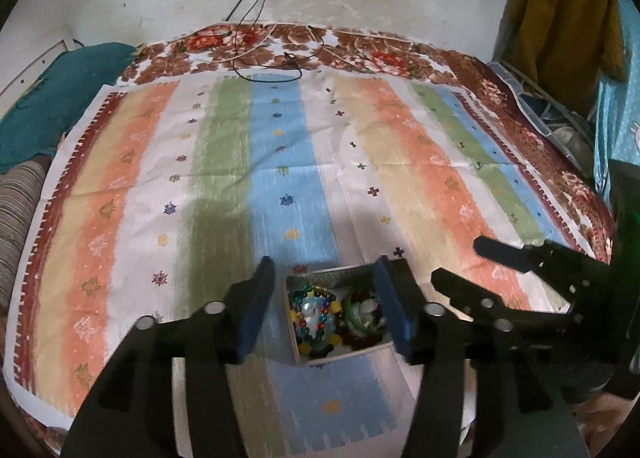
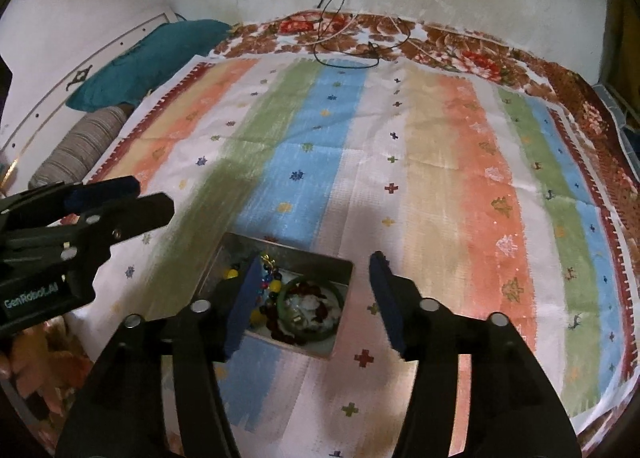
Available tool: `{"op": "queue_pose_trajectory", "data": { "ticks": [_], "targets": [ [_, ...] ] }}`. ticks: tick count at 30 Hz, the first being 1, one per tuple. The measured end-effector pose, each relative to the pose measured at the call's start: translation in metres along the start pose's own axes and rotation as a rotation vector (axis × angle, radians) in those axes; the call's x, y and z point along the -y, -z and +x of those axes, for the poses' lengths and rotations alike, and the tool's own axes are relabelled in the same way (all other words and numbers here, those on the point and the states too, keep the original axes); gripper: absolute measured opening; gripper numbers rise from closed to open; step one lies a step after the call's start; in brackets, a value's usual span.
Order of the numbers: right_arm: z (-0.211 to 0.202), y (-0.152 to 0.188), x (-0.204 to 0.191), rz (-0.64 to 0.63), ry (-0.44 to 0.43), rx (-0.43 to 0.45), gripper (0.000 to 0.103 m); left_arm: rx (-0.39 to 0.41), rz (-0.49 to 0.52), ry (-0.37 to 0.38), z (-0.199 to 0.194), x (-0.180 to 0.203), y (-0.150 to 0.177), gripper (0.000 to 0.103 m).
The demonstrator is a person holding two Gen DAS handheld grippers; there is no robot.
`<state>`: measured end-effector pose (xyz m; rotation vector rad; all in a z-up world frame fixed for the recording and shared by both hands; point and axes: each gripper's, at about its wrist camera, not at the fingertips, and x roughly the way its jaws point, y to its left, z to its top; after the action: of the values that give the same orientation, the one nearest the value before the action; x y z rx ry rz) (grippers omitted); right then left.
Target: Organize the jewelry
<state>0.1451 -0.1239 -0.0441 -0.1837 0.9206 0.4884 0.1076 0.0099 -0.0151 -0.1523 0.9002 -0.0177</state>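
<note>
Metal box (image 2: 340, 270) brims with colourful beads (image 1: 316, 314); both tools (image 1: 324, 306) (image 2: 316, 298) spread.

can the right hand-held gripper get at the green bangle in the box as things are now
Probably yes. The right hand-held gripper is open just above the open-topped box, and the green bangle lies on top of the jewelry, uncovered. The left hand-held gripper sits off to the side, out of the way.

Both tools are matte black plastic: the left gripper (image 1: 324, 308) and the right gripper (image 2: 314, 302) each have two broad angular arms ending in dark blue padded fingers (image 1: 256, 306). Round silver screw heads (image 2: 200, 305) dot the arms. White "GenRobot.AI" lettering (image 2: 31, 297) marks the left gripper's housing
</note>
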Motion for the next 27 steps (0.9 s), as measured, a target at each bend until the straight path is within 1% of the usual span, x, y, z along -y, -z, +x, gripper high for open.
{"op": "queue_pose_trajectory", "data": {
  "ticks": [1, 2, 3, 8, 10, 12, 15, 17, 19, 23, 27],
  "targets": [
    [-0.003, 0.002, 0.001, 0.000, 0.000, 0.006, 0.062, 0.002, 0.006, 0.001, -0.003, 0.001, 0.003, 0.063],
    [-0.007, 0.004, 0.002, -0.001, 0.000, 0.013, 0.066, 0.003, 0.013, 0.000, -0.005, 0.001, 0.006, 0.070],
    [-0.009, 0.005, 0.002, -0.002, 0.000, 0.017, 0.067, 0.005, 0.020, -0.003, -0.006, 0.002, 0.009, 0.074],
    [-0.022, 0.015, 0.010, 0.013, -0.014, 0.036, 0.078, 0.013, 0.041, -0.015, -0.012, 0.005, 0.018, 0.083],
    [-0.025, 0.017, 0.013, 0.018, -0.016, 0.043, 0.081, 0.013, 0.039, -0.010, -0.014, 0.003, 0.022, 0.087],
    [-0.028, 0.020, 0.016, 0.023, -0.018, 0.052, 0.083, 0.013, 0.038, -0.004, -0.015, 0.003, 0.026, 0.092],
    [-0.035, 0.024, 0.017, 0.020, -0.035, 0.067, 0.086, 0.008, 0.044, 0.003, -0.016, 0.004, 0.032, 0.096],
    [-0.038, 0.028, 0.016, 0.017, -0.041, 0.072, 0.092, 0.006, 0.050, 0.017, -0.018, 0.005, 0.035, 0.096],
    [-0.040, 0.033, 0.015, 0.003, -0.038, 0.071, 0.094, 0.016, 0.052, 0.021, -0.020, 0.006, 0.038, 0.097],
    [-0.043, 0.042, 0.012, -0.021, -0.020, 0.068, 0.096, 0.042, 0.080, 0.001, -0.026, 0.010, 0.046, 0.097],
    [-0.050, 0.048, 0.014, -0.014, -0.042, 0.083, 0.096, 0.056, 0.100, -0.021, -0.030, 0.014, 0.052, 0.097]
  ]
}}
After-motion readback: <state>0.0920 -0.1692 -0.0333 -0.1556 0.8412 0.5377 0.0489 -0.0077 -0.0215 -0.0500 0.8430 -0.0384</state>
